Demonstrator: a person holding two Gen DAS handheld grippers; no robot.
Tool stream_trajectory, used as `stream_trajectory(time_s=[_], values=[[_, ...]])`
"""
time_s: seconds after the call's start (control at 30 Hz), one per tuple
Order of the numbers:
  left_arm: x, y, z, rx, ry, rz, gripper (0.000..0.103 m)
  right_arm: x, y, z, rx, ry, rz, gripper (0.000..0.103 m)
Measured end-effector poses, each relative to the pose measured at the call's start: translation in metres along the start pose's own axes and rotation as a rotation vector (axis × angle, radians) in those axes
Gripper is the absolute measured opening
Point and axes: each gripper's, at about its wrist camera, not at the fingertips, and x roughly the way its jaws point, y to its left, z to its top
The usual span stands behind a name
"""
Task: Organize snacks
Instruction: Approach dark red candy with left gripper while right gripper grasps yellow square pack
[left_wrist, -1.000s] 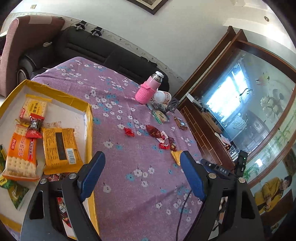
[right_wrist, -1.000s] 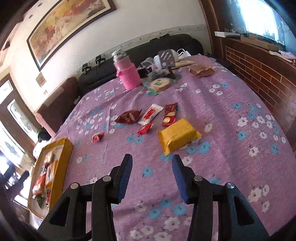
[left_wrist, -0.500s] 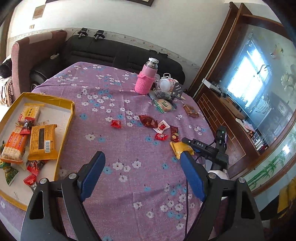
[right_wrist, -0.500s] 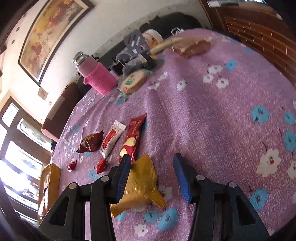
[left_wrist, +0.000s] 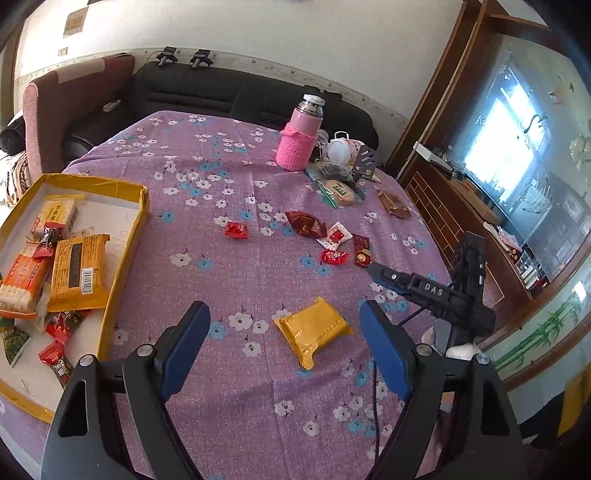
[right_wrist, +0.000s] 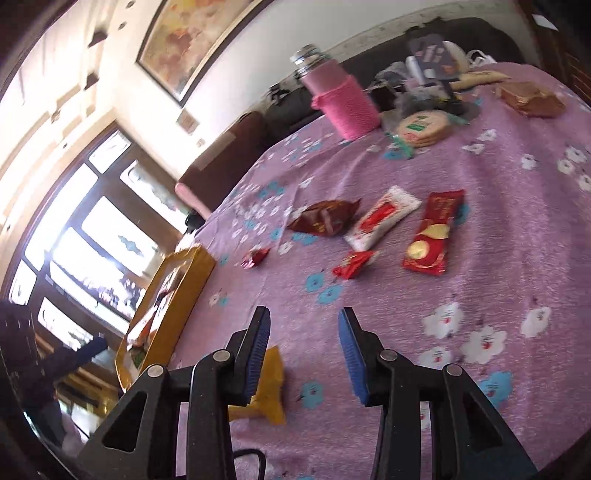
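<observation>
Snacks: a yellow packet (left_wrist: 313, 328) lies on the purple tablecloth (left_wrist: 236, 258), box (left_wrist: 125, 236) at nine o'clock. Left gripper (left_wrist: 284, 343) spread wide around it, untouching. Right gripper (right_wrist: 303, 350) closing, empty, packet beside its left finger.

black frames, silver screws, blue-padded fingers (left_wrist: 188, 341), white "das" lettering.

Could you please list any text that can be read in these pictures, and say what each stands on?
"DAS": on the right gripper, seen from the left wrist.
Orange packet in the box: barcode and print, too small to read.
Round green-labelled pack: blurred.
Red wrappers: unreadable.
</observation>
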Motion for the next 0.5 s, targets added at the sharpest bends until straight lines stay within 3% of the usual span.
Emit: stream_trajectory(time_s=[0.13,0.23,0.33,0.43,0.5], values=[[0.011,0.003,-0.004,0.016,0.06,-0.105,0.083,-0.011,-0.017,0.004,0.055,-0.065,-0.073,0.041],[0.014,-0.005,0.001,0.117,0.067,-0.078,0.083,-0.015,-0.014,0.01,0.068,-0.08,-0.174,0.042],[0.017,-0.006,0.012,0.155,0.049,-0.099,0.083,-0.013,-0.003,0.027,0.124,-0.068,-0.176,0.042],[0.026,-0.002,0.016,0.184,0.012,-0.054,0.083,0.019,0.022,0.051,0.115,-0.023,-0.165,0.051],[0.025,0.008,0.012,0.152,-0.019,-0.037,0.083,0.049,0.042,0.064,0.048,-0.01,-0.239,0.051]])
